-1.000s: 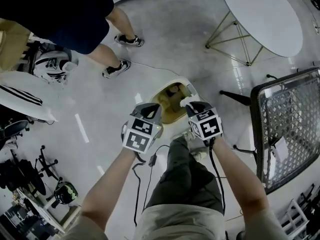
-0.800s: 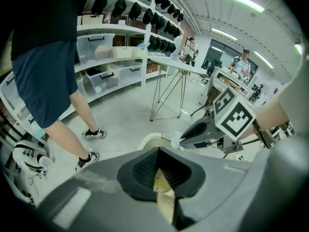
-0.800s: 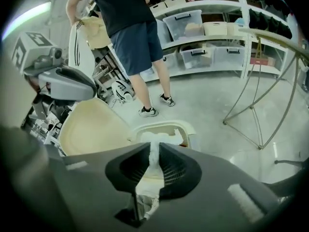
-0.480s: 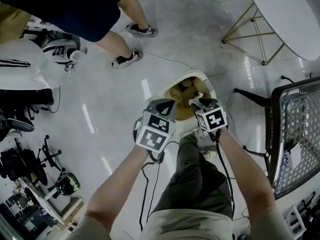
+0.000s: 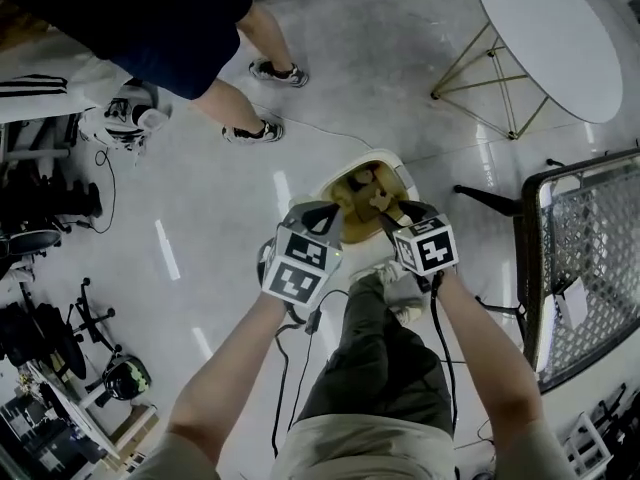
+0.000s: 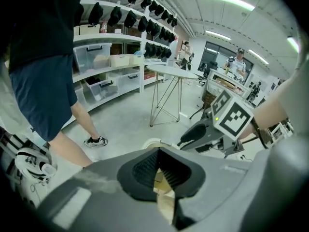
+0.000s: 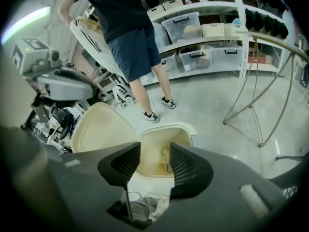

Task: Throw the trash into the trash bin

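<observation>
Some pieces of trash (image 7: pixel 165 156) are inside the cream trash bin (image 7: pixel 189 128), which stands open just below and ahead of the right gripper (image 7: pixel 155 151). This gripper's jaws are opening and nothing is between them; only the inside of the bin shows through the gap. The lid (image 7: pixel 99 129) of the bin is raised at the left of this gripper. The left gripper (image 6: pixel 158 153) is near on that side, above the lid, with its jaws closed together and empty. Farther ahead of both grippers a person in dark shorts (image 7: pixel 130 42) stands. A round white table (image 5: pixel 545 33) is ahead at the right, and a mesh chair (image 5: pixel 590 258) is at the right.
</observation>
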The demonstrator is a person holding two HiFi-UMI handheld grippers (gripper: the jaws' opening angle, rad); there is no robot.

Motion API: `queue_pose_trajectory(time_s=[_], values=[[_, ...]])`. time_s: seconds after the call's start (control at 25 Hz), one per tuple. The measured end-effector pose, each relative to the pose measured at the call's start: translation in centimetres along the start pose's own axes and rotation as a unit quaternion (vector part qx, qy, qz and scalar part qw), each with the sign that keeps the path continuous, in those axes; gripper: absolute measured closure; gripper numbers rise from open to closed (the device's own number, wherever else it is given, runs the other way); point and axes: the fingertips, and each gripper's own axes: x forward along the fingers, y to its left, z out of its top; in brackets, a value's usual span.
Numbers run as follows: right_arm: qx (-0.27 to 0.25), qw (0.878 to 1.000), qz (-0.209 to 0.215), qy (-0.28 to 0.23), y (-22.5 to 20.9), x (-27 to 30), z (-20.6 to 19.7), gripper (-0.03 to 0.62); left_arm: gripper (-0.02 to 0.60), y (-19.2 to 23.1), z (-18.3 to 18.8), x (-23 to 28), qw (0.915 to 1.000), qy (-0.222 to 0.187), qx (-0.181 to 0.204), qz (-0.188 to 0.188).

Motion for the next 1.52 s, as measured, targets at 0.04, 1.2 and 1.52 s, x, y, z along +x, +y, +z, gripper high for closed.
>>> queue_pose_trajectory(time_s=[0.04,1.2,1.52], values=[[-0.001,1.000,0.000,-0.010,0.2,-1.3,0.6,0.399,0.578,-0.1,0.5,-0.6,1.0000,-0.004,0.000,0.002],[-0.006,0.912,-0.211,-0.352,1.3,-49.5,9.2,0.395,0.578,-21.1,29.8,-20.1,0.9507,-0.206,0.224,-0.058],[0.034,0.868,-0.274,-0.413,2.4,-62.5,3.9,0.396,0.578,-32.0,33.8,-23.2,0.9153,-0.244,0.296,-0.124]])
